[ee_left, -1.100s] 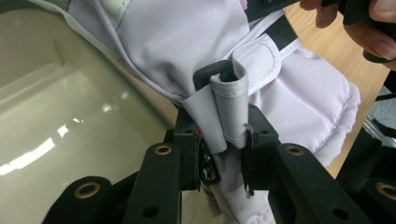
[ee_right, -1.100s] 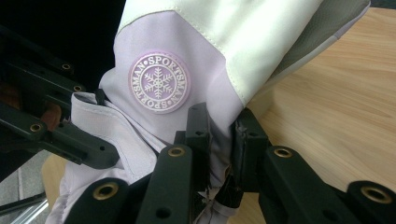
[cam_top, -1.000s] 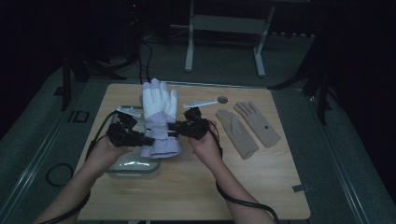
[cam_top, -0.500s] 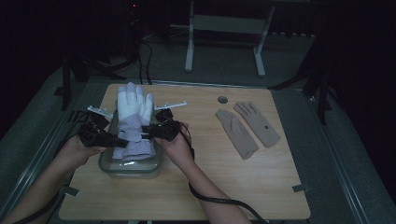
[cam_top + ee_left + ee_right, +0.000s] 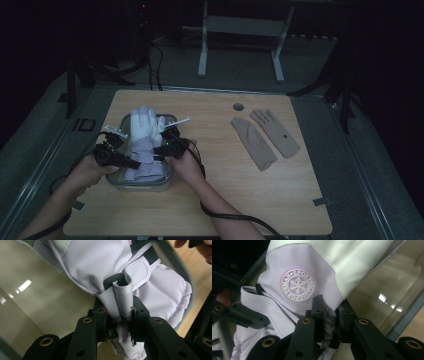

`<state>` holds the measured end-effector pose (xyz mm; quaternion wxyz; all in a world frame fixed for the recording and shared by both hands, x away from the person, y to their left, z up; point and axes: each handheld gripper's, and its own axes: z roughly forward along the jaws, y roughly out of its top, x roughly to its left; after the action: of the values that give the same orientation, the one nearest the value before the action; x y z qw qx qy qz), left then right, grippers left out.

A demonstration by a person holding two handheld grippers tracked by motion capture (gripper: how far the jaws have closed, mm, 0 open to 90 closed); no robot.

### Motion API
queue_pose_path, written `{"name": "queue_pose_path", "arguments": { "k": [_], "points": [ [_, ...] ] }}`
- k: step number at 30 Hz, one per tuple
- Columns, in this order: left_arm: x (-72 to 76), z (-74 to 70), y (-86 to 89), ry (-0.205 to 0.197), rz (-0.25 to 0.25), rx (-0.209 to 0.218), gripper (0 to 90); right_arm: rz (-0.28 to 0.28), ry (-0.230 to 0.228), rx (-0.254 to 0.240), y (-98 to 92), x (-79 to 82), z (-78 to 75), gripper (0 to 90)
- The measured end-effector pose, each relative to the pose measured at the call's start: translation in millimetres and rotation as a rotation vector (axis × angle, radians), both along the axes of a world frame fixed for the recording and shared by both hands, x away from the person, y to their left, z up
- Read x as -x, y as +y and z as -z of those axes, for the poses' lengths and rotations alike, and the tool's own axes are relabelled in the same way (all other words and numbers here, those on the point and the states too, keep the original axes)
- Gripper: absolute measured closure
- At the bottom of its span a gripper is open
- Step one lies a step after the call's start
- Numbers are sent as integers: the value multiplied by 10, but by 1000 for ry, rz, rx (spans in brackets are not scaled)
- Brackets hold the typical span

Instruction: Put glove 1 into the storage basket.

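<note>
From where I watched, both tongs had carried the ski glove leftward and down across the table since a second before; it had hung over the middle of the board then, and now it lay over the clear tub [image 5: 169, 181] at the near-left.

My left tongs [image 5: 131, 161] were pinching the glove's [image 5: 142, 137] cuff, the pads pressed onto a rolled fold of lilac fabric beside the wrist strap [image 5: 141, 267], as the left gripper view showed. The glove stretched away from them toward the far rim, fingers pointing off from me, and the tub's pale floor showed beneath the jaws.

My right tongs [image 5: 161, 148] gripped the other edge of the cuff, nipping fabric just below the round snowflake badge [image 5: 297, 285]; the tub wall ran just past them.

Well off to the right of both tongs, the tan gloves [image 5: 267, 137] lay flat on the table [image 5: 210, 200], untouched.

I judged the glove nearly stowed: the cuff sat low in the tub, and letting go seemed the likely next step.
</note>
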<state>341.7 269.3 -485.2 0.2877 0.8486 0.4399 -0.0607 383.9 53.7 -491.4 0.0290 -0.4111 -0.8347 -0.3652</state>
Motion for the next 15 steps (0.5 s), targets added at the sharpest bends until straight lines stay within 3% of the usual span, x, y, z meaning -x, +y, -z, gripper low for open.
{"name": "queue_pose_path", "arguments": {
  "k": [3, 6, 12, 15],
  "points": [
    [4, 34, -49, 14, -6, -25, 705, -3, -5, 53, 32, 11, 16, 780],
    [7, 84, -102, 26, -12, -68, 701, -11, 21, 90, 55, -6, 73, 775],
    [-16, 176, -163, 70, -36, -110, 682, -31, -8, 214, 172, 19, 58, 754],
    [-5, 210, -181, 61, -38, -127, 639, -42, -14, 263, 224, 28, 52, 714]
  ]
}}
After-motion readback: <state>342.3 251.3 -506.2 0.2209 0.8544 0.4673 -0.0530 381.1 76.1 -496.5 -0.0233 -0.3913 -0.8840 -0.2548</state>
